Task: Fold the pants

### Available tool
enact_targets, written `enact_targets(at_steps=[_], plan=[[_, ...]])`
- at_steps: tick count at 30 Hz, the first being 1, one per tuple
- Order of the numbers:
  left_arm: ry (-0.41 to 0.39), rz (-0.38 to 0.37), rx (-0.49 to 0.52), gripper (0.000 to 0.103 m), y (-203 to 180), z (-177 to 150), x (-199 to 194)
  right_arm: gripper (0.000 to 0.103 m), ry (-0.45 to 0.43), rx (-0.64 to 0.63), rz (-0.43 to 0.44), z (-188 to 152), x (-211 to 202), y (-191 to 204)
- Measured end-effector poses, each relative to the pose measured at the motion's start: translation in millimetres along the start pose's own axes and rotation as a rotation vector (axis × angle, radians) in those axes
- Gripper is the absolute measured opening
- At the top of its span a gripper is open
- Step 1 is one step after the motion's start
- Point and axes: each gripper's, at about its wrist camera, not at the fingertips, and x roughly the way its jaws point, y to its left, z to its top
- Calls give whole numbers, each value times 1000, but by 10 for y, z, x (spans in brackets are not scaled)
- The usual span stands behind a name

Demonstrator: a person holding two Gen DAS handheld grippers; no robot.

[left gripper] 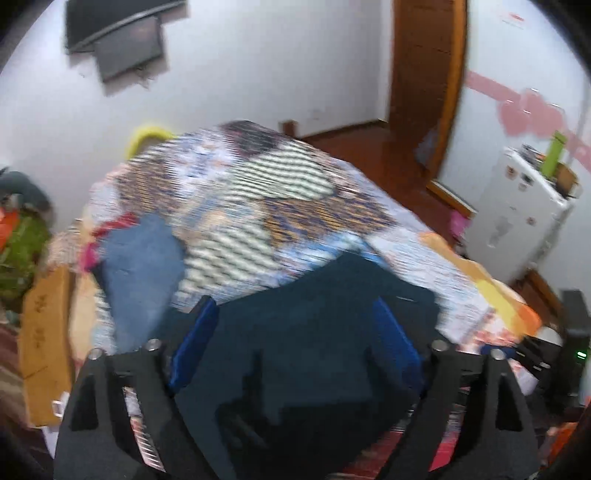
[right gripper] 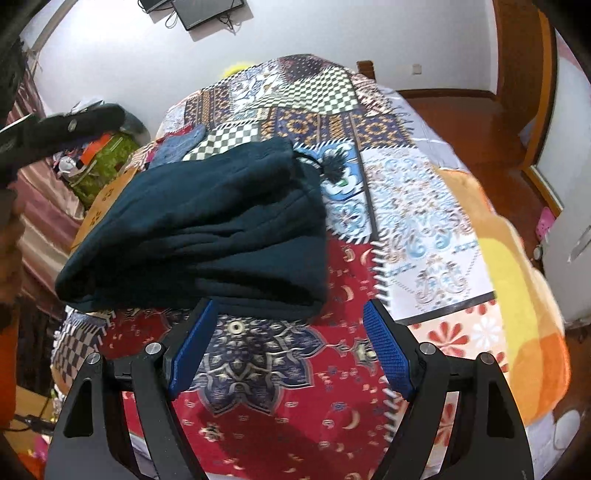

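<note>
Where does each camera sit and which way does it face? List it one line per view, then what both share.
Left wrist: rides the left gripper, tilted down over the folded dark navy fleece pants; blue pads apart, picture blurred.
Right wrist: rides the right gripper, open, facing down at the pants from their near edge; the left gripper shows upper left.
Shared: pants, patchwork patterned bedspread, white wall, wall-mounted black screen.
</note>
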Motion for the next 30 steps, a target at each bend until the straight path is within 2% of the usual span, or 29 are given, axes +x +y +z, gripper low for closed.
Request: enact_targets(at_steps=[3,9,13,15,18,21,22,24,30], plan=[[17,91,-36,93,466,48,171,78,17,3,15,-8,81,64],[185,176,-126,93,1288,55,914,78,56,-22,26,50,249,211],[307,170,-136,93,1557,-14,1403,78,81,-49,17,114,359,309],[335,181,-131,93,1604,-45,1585,78,90,-61,11,142,414,345],[403,157,-75,93,1584,-143,1853,78,94,-65,4,203,473,363],[399,171,16,93,1524,-285,1934,78,100,-71,-14,257,526,363],[385,160,12,93,1557,-331,1914,78,102,-72,-19,284,544,358],[396,121,-44,94,1705,-423,1868,78,104,-82,-31,337,574,353],[427,113,-137,95,2014,-901,1576,78,75,-132,-97,547,697,398]])
